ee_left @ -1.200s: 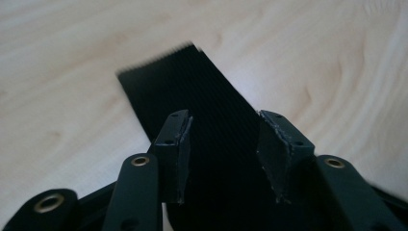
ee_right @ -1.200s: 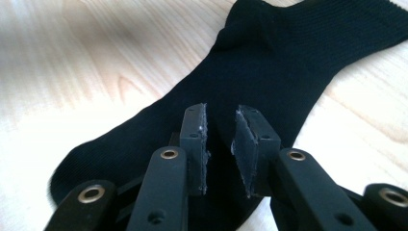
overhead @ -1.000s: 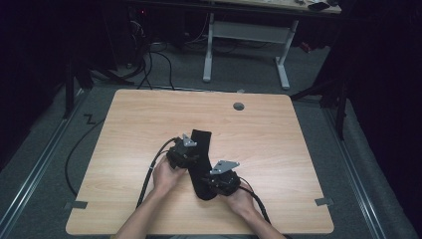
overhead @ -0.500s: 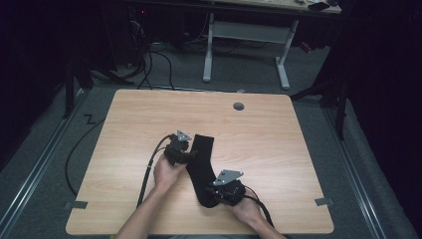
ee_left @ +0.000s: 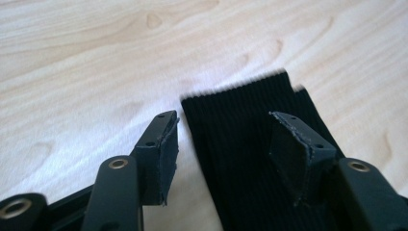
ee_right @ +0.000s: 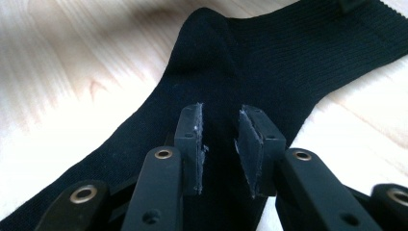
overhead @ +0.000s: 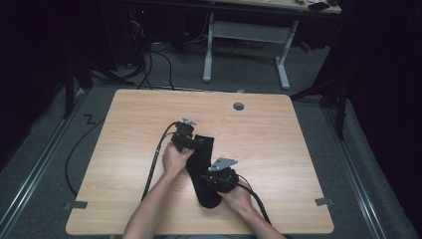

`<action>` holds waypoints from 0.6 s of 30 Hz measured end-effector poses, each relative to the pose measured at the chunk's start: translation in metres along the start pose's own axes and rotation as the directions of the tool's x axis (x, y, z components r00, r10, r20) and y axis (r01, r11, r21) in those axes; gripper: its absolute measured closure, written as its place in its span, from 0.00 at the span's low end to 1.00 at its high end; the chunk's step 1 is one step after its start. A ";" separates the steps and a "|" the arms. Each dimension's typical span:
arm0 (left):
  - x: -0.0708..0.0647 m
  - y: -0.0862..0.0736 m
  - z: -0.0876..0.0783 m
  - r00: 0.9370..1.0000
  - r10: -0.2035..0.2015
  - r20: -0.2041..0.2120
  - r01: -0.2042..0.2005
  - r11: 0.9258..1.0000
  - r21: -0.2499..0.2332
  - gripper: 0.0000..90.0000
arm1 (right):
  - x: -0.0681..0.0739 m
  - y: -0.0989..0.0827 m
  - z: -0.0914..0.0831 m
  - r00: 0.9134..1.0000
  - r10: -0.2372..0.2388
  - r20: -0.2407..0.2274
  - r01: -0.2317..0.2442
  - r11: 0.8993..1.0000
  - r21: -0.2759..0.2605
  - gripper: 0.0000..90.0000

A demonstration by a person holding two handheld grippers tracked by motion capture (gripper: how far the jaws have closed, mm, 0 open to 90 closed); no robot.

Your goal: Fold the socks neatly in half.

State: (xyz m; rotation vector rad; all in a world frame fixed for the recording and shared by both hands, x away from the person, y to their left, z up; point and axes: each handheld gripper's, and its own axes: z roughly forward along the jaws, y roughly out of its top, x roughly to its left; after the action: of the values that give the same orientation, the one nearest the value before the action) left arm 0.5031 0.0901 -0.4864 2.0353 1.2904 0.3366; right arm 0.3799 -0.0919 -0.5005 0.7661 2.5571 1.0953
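Note:
A black ribbed sock (overhead: 201, 162) lies flat on the wooden table (overhead: 298, 149), cuff toward the far side. My left gripper (overhead: 197, 142) is at the cuff's left corner. In the left gripper view its jaws (ee_left: 226, 154) stand open and have just been opening; the cuff (ee_left: 235, 120) lies beneath them, under the right pad (ee_left: 288, 149). My right gripper (overhead: 211, 175) hovers over the foot end. Its jaws (ee_right: 220, 149) are open by a narrow gap and have just been opening; the sock (ee_right: 269, 62) lies below, not pinched.
A round cable hole (overhead: 239, 106) sits near the table's far edge. A black cable (overhead: 154, 159) trails from the left gripper over the near edge. Grey tape marks (overhead: 323, 201) sit at the near corners. A white desk frame (overhead: 244, 35) stands beyond the table.
My left gripper has shifted a little toward the far side, up to the cuff, with jaws wider. My right gripper dipped toward me, then came back. The sock lies about where it was.

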 end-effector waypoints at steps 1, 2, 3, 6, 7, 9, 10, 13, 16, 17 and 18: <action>0.000 0.001 0.003 1.000 0.002 -0.002 -0.002 1.000 0.012 0.48 | 0.001 -0.002 -0.002 1.000 -0.005 0.001 0.005 1.000 -0.003 0.78; 0.000 0.002 0.004 1.000 -0.001 0.003 0.001 1.000 0.014 0.48 | 0.002 -0.004 -0.003 1.000 -0.005 0.004 0.005 1.000 -0.004 0.78; -0.002 0.003 0.005 1.000 -0.004 0.011 0.004 1.000 0.012 0.48 | 0.003 -0.006 -0.004 1.000 -0.013 0.005 0.013 1.000 -0.006 0.78; -0.006 0.004 0.007 1.000 0.023 0.011 -0.024 1.000 0.017 0.52 | 0.005 -0.007 -0.006 1.000 -0.019 0.006 0.019 1.000 -0.006 0.78; -0.007 0.004 0.008 0.999 0.027 0.018 -0.028 0.999 0.019 0.53 | 0.005 -0.007 -0.006 1.000 -0.023 0.007 0.023 1.000 -0.006 0.78; -0.007 0.004 0.008 0.999 0.030 0.032 -0.031 0.999 0.017 0.57 | 0.005 -0.007 -0.006 1.000 -0.027 0.004 0.027 1.000 -0.004 0.77; -0.006 0.004 0.008 0.998 0.033 0.044 -0.034 0.999 0.018 0.60 | 0.005 -0.007 -0.007 1.000 -0.029 0.001 0.029 1.000 -0.003 0.76; -0.005 0.004 0.008 0.997 0.047 0.062 -0.048 0.999 0.018 0.67 | 0.005 -0.008 -0.008 1.000 -0.022 -0.008 0.022 1.000 0.004 0.73; -0.005 0.004 0.009 0.994 0.049 0.093 -0.052 0.998 0.025 0.77 | 0.006 -0.008 -0.009 1.000 -0.023 -0.009 0.023 1.000 0.004 0.72; -0.005 0.004 0.009 0.994 0.047 0.102 -0.050 0.998 0.024 0.80 | 0.005 -0.008 -0.009 1.000 -0.025 -0.010 0.025 1.000 0.003 0.72; -0.005 0.005 0.009 0.993 0.051 0.108 -0.053 0.998 0.025 0.83 | 0.005 -0.008 -0.009 1.000 -0.020 -0.012 0.021 1.000 0.004 0.72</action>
State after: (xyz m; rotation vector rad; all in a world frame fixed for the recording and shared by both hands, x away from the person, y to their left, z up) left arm 0.5088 0.0808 -0.4889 2.0834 1.1841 0.2306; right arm 0.3692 -0.0991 -0.5006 0.7350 2.5716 1.0918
